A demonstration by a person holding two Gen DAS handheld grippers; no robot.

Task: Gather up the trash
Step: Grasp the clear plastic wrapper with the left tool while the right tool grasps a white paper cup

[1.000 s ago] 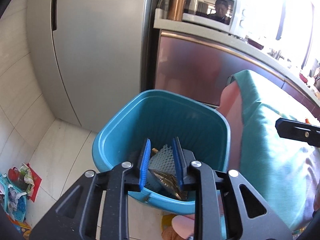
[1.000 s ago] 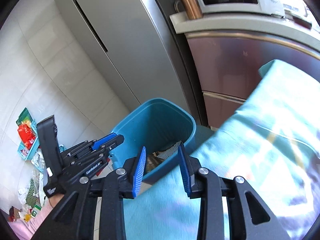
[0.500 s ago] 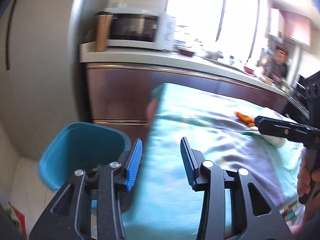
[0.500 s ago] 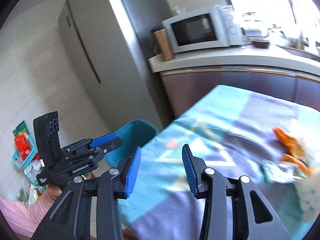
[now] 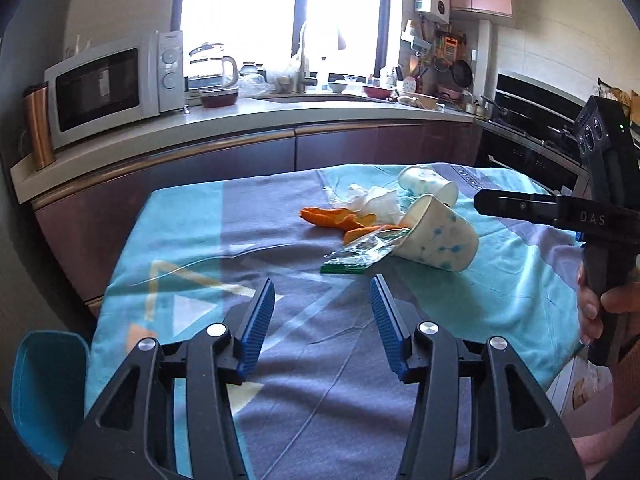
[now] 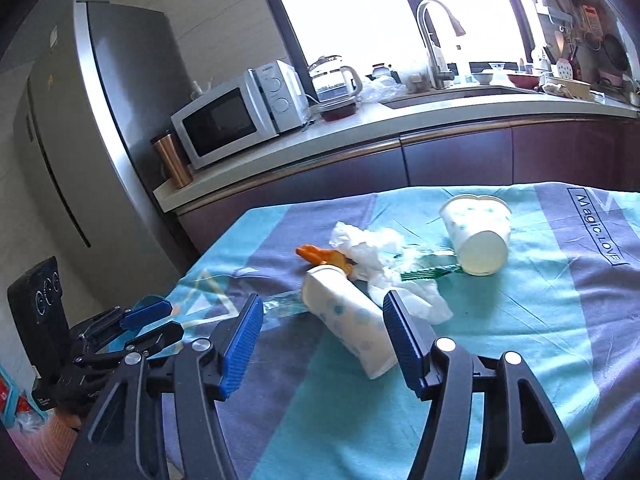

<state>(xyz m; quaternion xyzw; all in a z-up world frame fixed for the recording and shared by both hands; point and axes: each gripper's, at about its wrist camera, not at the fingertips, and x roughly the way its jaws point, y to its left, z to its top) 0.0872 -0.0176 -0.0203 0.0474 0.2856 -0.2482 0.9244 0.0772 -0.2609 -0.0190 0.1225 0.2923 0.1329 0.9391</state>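
trash sits mid-table on the wrinkled teal-and-grey cloth [image 5: 280, 240]: two tipped paper cups, near cup [image 6: 352, 320] and far cup [image 6: 478, 236], crumpled white tissue [image 6: 372, 248], curled orange peel [image 5: 336, 216], crinkly green wrapper [image 5: 356, 256]. left gripper [image 5: 322, 320] and right gripper [image 6: 324, 332] both gape, empty. smooth blue plastic bin [image 5: 44, 392] lower left.

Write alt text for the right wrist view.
The open right gripper hovers over a tipped paper cup on a teal and purple tablecloth. Beyond lie crumpled tissue, orange peel and a second cup.
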